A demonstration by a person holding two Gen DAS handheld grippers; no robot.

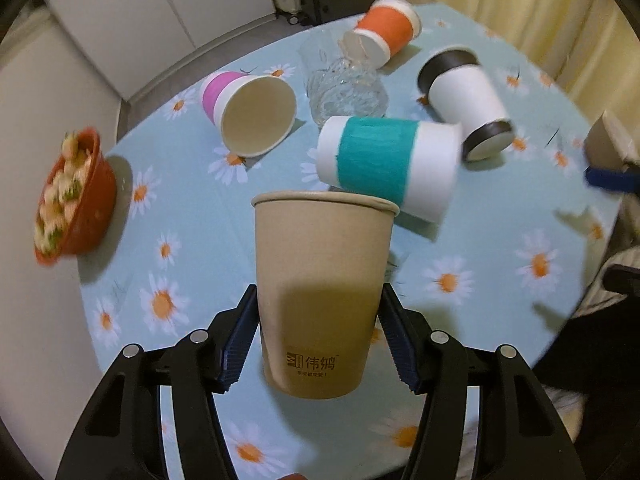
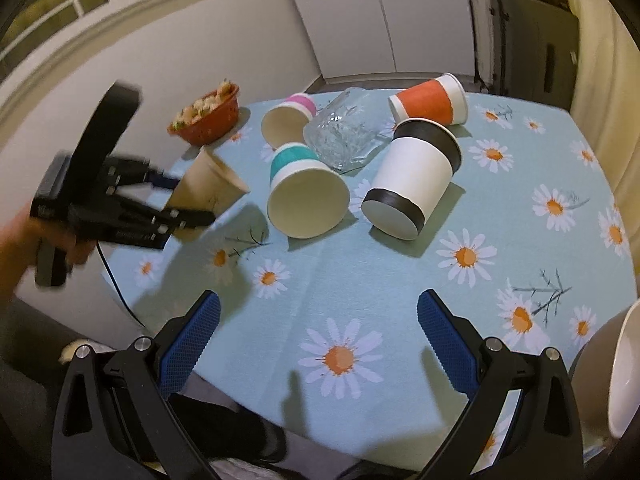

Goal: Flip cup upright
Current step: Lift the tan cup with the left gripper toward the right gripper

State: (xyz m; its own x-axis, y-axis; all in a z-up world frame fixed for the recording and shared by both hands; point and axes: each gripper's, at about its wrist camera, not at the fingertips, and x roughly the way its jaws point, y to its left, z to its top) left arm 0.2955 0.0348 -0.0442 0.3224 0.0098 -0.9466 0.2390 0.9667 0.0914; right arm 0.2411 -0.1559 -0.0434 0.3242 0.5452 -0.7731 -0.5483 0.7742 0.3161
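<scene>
My left gripper (image 1: 318, 308) is shut on a brown paper cup (image 1: 322, 292) and holds it above the table, rim pointing away from me. In the right wrist view the brown cup (image 2: 208, 190) is tilted in the left gripper (image 2: 192, 200) over the table's left edge. My right gripper (image 2: 318, 320) is open and empty above the near table edge. Lying on their sides are a teal-banded cup (image 1: 388, 166) (image 2: 306, 196), a pink-banded cup (image 1: 252, 110) (image 2: 286, 120), an orange cup (image 1: 386, 32) (image 2: 430, 104) and a black-banded white cup (image 1: 466, 100) (image 2: 414, 178).
A clear glass (image 1: 344, 84) (image 2: 344, 132) lies on its side among the cups. A red bowl of food (image 1: 72, 196) (image 2: 206, 118) stands at the table's left edge. A white bowl (image 2: 624, 372) is at the near right. The table (image 2: 400, 280) has a daisy cloth.
</scene>
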